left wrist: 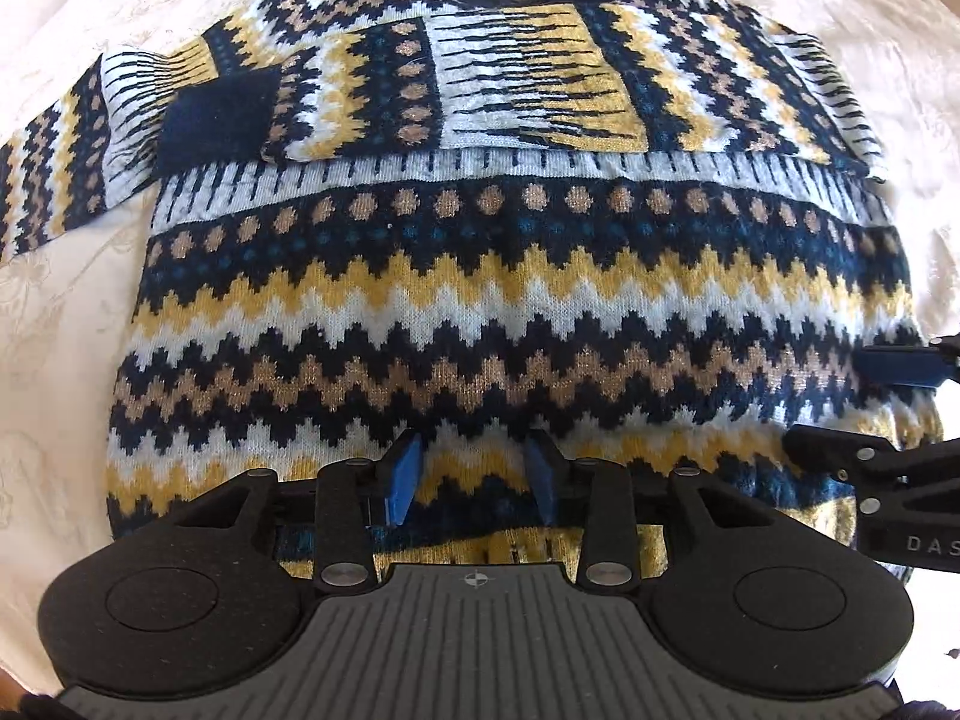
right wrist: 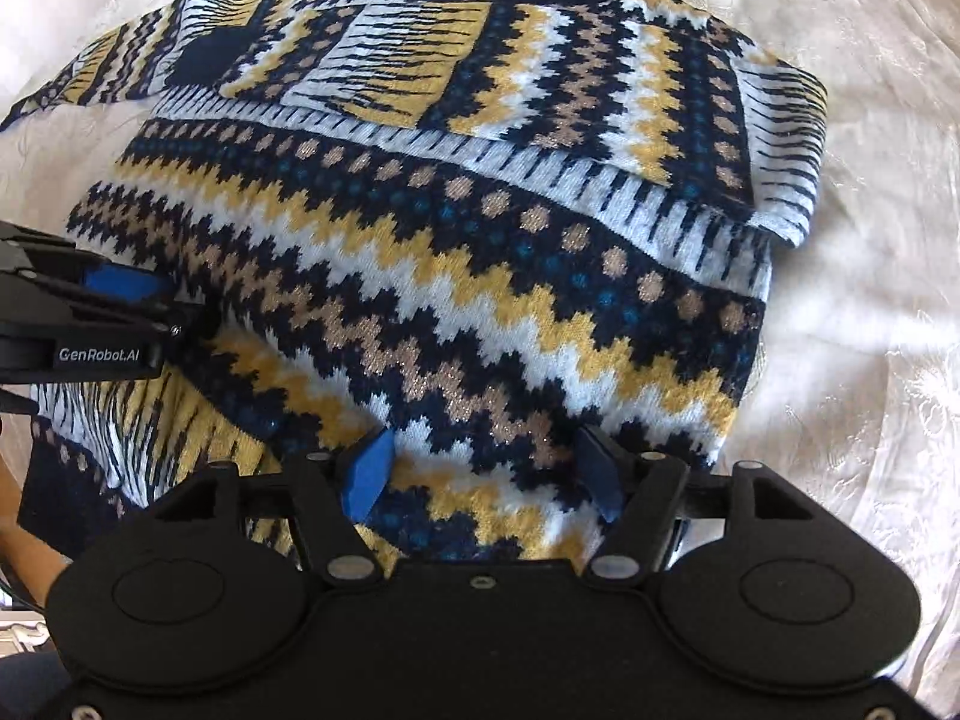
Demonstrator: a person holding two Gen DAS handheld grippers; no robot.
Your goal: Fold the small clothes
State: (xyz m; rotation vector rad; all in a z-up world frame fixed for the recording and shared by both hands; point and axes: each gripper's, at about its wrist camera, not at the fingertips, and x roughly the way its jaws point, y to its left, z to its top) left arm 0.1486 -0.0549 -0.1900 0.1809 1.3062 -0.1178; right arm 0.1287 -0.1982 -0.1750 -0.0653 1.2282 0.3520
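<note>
A knitted sweater (left wrist: 510, 300) in navy, yellow, white and tan zigzags lies flat on a white cloth, collar far from me, both sleeves folded across its chest. It also fills the right wrist view (right wrist: 480, 270). My left gripper (left wrist: 477, 480) is open, its blue pads just above the sweater's lower part, left of centre. My right gripper (right wrist: 486, 474) is open over the lower right part of the sweater. The right gripper shows at the right edge of the left wrist view (left wrist: 888, 408); the left gripper shows at the left edge of the right wrist view (right wrist: 120, 300).
The white embroidered cloth (left wrist: 66, 330) covers the surface on all sides of the sweater (right wrist: 870, 360). A person's arm (right wrist: 24, 546) shows at the lower left of the right wrist view.
</note>
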